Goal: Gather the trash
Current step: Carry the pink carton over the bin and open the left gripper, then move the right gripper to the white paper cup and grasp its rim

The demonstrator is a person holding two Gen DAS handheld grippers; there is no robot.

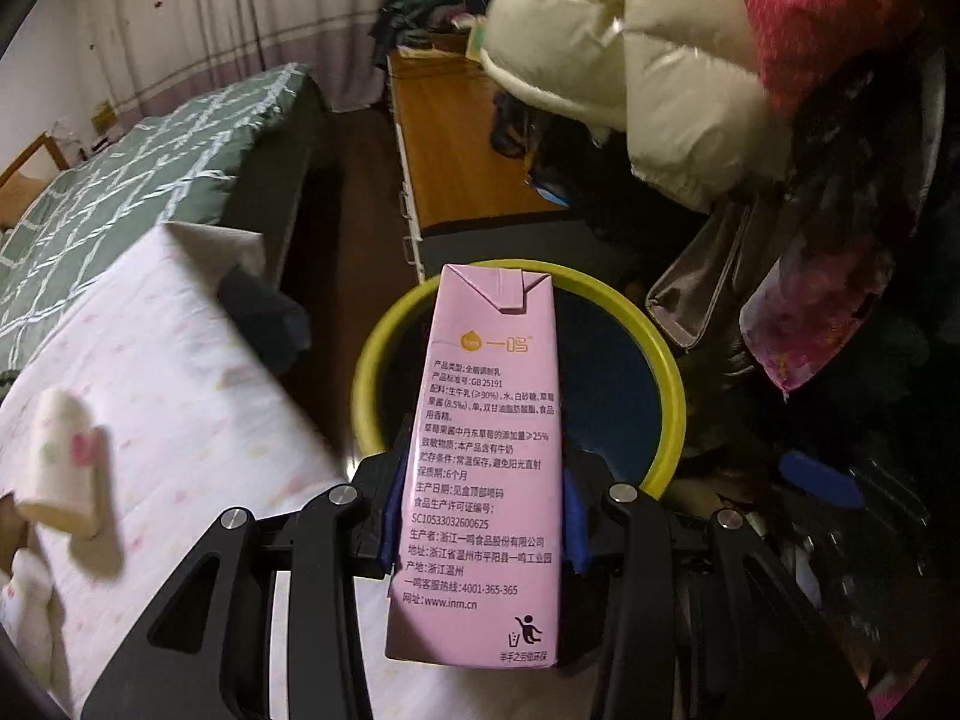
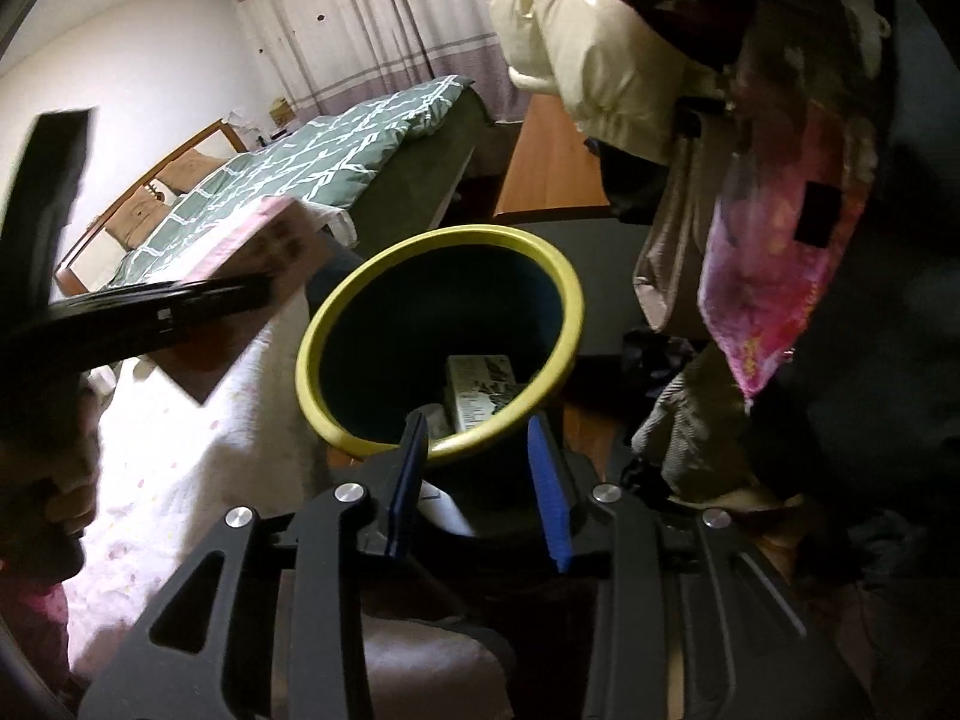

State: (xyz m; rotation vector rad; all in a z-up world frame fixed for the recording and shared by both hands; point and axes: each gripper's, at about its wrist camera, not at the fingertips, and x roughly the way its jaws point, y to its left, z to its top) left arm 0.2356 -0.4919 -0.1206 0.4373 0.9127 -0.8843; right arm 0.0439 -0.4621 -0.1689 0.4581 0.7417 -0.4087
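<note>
My left gripper (image 1: 486, 471) is shut on a tall pink milk carton (image 1: 486, 420), its blue pads pressing on both narrow sides. The carton stands upright in the grip, and its top reaches over the near rim of a dark bin with a yellow-green rim (image 1: 663, 360). In the right wrist view the same pink carton (image 2: 264, 240) hangs left of the bin (image 2: 336, 306). My right gripper (image 2: 477, 426) stands open over the bin's near rim, with nothing between its fingers. A pale printed carton (image 2: 480, 387) lies at the bottom of the bin.
A bed with a white patterned sheet (image 1: 180, 396) and a green checked quilt (image 1: 150, 180) lies to the left of the bin. A cream puffer coat (image 1: 630, 60) and pink cloth (image 2: 774, 276) hang to the right. A wooden cabinet (image 1: 456, 144) stands behind the bin.
</note>
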